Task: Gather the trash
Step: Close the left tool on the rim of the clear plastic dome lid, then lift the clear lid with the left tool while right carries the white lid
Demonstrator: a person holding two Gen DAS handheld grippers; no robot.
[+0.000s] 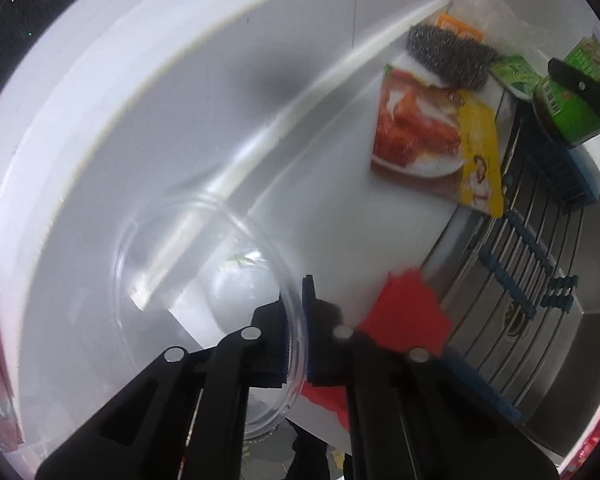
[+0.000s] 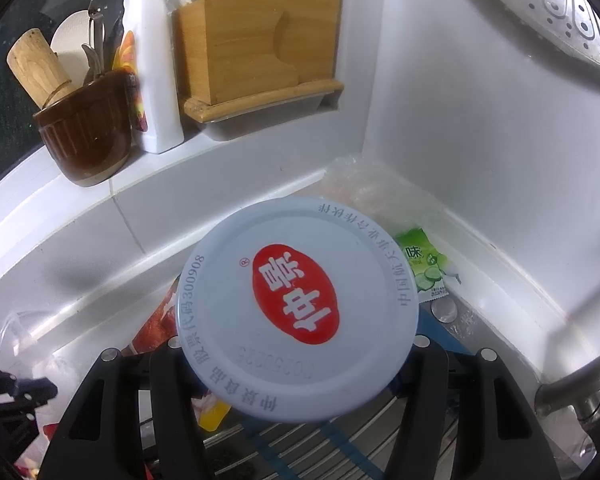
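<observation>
Pickup step under way. Left claw (image 1: 296,344) clenched on the rim of clear plastic cup (image 1: 204,280), one pad inside the wall, one outside. Cup lying tipped on white surface (image 1: 332,208) just beside the sink rack, long axis roughly level, mouth facing the claw, base pointing away toward the wall. Right claw (image 2: 296,344) grasping jar with white lid (image 2: 296,312), upright, lid toward camera. Next, probably: lift cup clear, gently, since thin wall likely to flex or slip. Red wrapper (image 1: 404,312) and yellow sachet (image 1: 432,140) not yet collected.
</observation>
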